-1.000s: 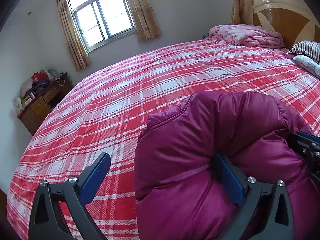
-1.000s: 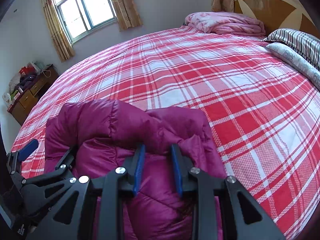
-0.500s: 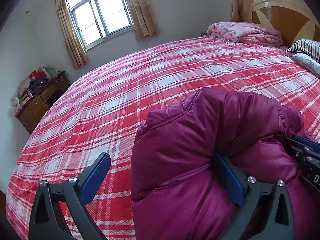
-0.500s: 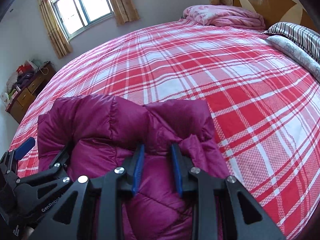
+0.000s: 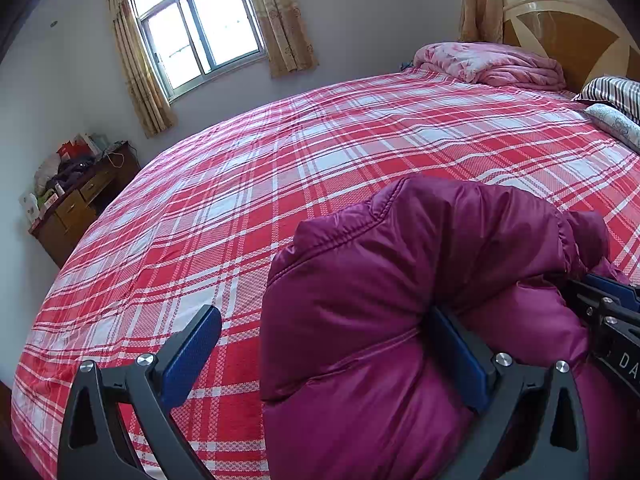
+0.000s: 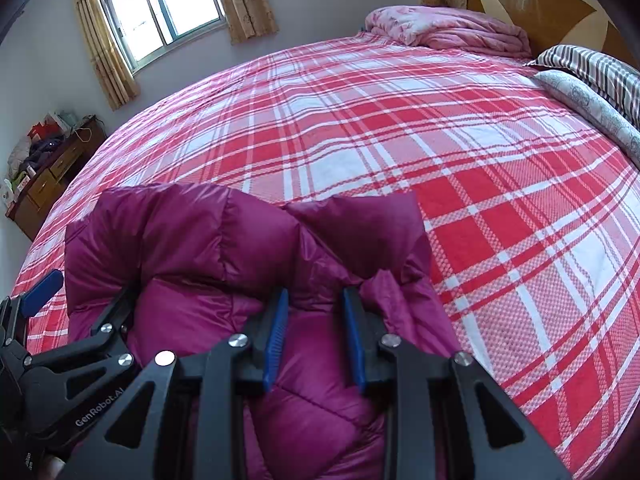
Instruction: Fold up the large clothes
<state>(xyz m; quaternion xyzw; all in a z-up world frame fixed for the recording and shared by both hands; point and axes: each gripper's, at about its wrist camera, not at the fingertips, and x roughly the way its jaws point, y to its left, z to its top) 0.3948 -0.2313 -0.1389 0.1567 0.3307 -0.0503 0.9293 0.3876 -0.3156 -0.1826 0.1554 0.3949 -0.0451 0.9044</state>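
A puffy magenta down jacket (image 5: 400, 288) lies bunched on the red plaid bed (image 5: 280, 168); it also shows in the right wrist view (image 6: 200, 240). My left gripper (image 5: 320, 356) stands wide open: its right finger is pressed into a fold of the jacket, its left finger hangs over the sheet. My right gripper (image 6: 316, 332) is nearly closed, with a bunch of jacket fabric between its blue pads. The left gripper's finger shows at the left edge of the right wrist view (image 6: 42, 292).
A pink quilt (image 5: 488, 64) and striped pillows (image 6: 592, 68) lie by the wooden headboard (image 5: 572, 36) at the far right. A cluttered wooden dresser (image 5: 76, 200) stands at the left wall under a curtained window (image 5: 200, 40).
Both grippers and the jacket have shifted slightly across the bed. The finger openings look unchanged.
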